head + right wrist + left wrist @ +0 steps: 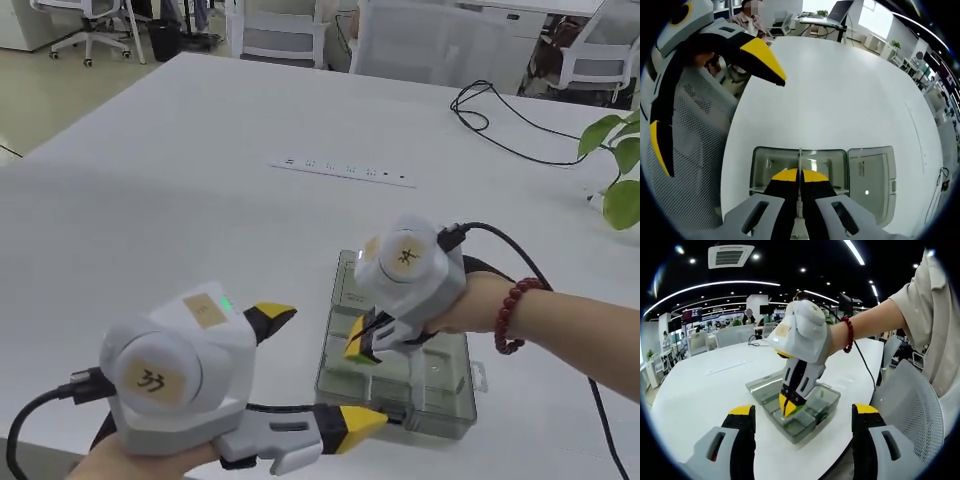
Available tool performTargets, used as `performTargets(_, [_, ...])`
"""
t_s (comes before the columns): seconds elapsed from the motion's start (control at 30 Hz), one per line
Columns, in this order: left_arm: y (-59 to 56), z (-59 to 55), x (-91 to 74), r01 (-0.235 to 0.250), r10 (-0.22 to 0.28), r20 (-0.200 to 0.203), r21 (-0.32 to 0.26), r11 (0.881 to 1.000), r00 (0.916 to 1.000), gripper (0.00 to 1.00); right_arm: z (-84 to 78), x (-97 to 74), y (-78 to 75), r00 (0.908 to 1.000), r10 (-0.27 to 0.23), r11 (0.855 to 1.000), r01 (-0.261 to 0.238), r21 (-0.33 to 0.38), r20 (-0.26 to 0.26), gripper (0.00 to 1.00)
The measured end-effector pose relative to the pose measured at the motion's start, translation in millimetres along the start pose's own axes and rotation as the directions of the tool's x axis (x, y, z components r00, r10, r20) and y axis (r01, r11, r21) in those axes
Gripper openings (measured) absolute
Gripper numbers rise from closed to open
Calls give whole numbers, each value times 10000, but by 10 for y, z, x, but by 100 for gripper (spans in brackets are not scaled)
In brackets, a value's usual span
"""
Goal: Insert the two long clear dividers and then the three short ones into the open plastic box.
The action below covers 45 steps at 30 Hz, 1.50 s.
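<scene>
Right gripper [800, 175]: jaws brought fully together, yellow tips meeting. They pinch the top edge of a thin clear divider [800, 159], which stands on edge and runs across the tray of the plastic box [440, 395]. In the head view this gripper points steeply down into the box, with its tips inside the near-left part of the tray. The hand holding it wears a red bead bracelet [510, 315].

Left gripper [315, 370]: jaws spread wide and holding nothing. It hangs off the box's near-left corner. In the head view its lower yellow tip lies close against the front wall; contact cannot be confirmed.

Box: smoky clear plastic, lying near the front edge of the white surface [200, 180]. Its lid [870, 180] is laid flat open alongside the tray. Cross partitions are visible in the tray; their number cannot be read.

Surroundings: a white power strip [340, 170] lies well beyond the box. A black cable [500, 125] loops at the far right of the surface, and green plant leaves [620, 170] hang at the right edge. A grey mesh chair [695, 150] stands beside the surface's near edge.
</scene>
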State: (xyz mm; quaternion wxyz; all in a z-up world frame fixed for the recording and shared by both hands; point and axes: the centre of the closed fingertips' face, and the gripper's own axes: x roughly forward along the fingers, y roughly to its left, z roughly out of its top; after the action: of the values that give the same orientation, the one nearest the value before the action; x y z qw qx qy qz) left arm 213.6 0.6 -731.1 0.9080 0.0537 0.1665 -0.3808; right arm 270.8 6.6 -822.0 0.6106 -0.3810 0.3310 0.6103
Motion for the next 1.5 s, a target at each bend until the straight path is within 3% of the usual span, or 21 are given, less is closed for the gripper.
performTargets(0.23, [-6, -3, 2, 23, -23, -14, 12, 10000, 10000, 80, -23, 38, 10, 9980, 127, 9995, -145, -286, -624, 2])
performTargets(0.5, [2, 1, 0, -9, 9, 23, 9, 10000, 10000, 80, -58, 84, 13, 9876, 208, 9989, -271, -385, -1555, 2])
performTargets(0.63, [5, -2, 1, -39, 39, -2, 53, 10000, 10000, 80, -69, 76, 12, 9850, 172, 9985, -257, -473, -1718, 2])
performTargets(0.77, [14, 9, -5, -85, 84, 49, 17, 10000, 10000, 80, -70, 74, 4, 9881, 135, 9999, -150, -83, -1535, 3])
performTargets(0.87, [18, 1, -3, -96, 96, 12, 8, 10000, 10000, 80, -66, 70, 11, 9910, 115, 9990, -170, -403, -1332, 4])
performTargets(1.07, [25, -1, -2, -145, 145, -40, 35, 9999, 9999, 80, -48, 90, 41, 9956, 260, 9997, -263, -15, -896, 9])
performTargets(1.5, [34, 20, 0, -135, 135, -124, -41, 9999, 9998, 81, 112, -103, 35, 9995, 154, 9988, -167, 451, 293, 20])
